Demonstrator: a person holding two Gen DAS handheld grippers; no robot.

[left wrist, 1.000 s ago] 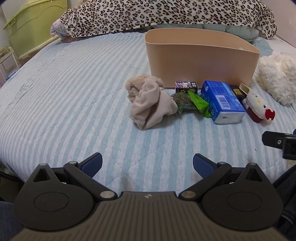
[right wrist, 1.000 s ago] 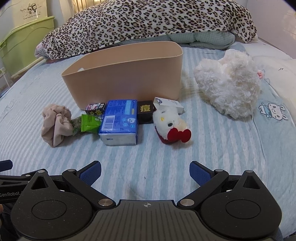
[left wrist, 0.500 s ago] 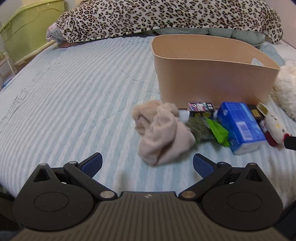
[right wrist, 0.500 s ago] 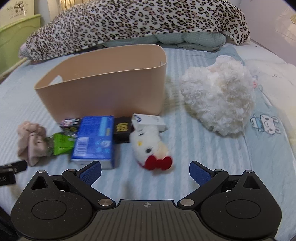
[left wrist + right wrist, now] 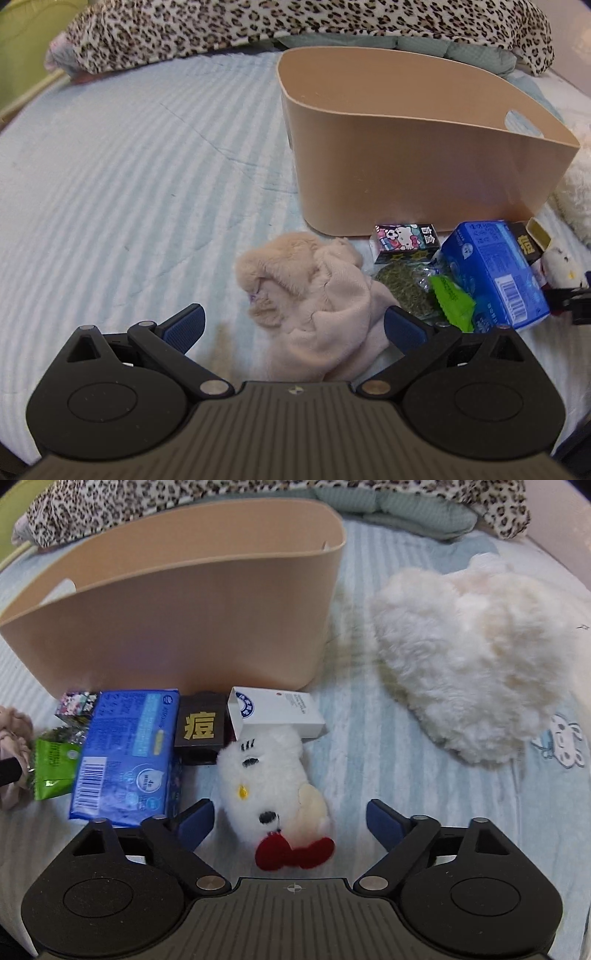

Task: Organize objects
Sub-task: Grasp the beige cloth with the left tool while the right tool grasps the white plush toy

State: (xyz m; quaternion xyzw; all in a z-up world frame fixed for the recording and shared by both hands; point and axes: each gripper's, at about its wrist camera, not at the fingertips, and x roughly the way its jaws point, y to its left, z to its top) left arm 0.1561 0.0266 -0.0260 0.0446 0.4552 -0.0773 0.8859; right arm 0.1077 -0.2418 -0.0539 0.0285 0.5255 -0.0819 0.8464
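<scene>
A tan plastic bin stands on the striped bed; it also shows in the right wrist view. In front of it lie a beige crumpled cloth, a green snack packet, a blue tissue pack, a small cartoon box, a black box, a white box and a white plush toy with a red bow. My left gripper is open with the cloth between its fingers. My right gripper is open around the plush toy.
A large white fluffy plush lies right of the bin. A leopard-print blanket runs along the back of the bed. A green storage box stands at the far left, off the bed.
Both grippers have moved forward and down toward the row of objects. The left now straddles the cloth, the right now straddles the white plush toy. Both stay open.
</scene>
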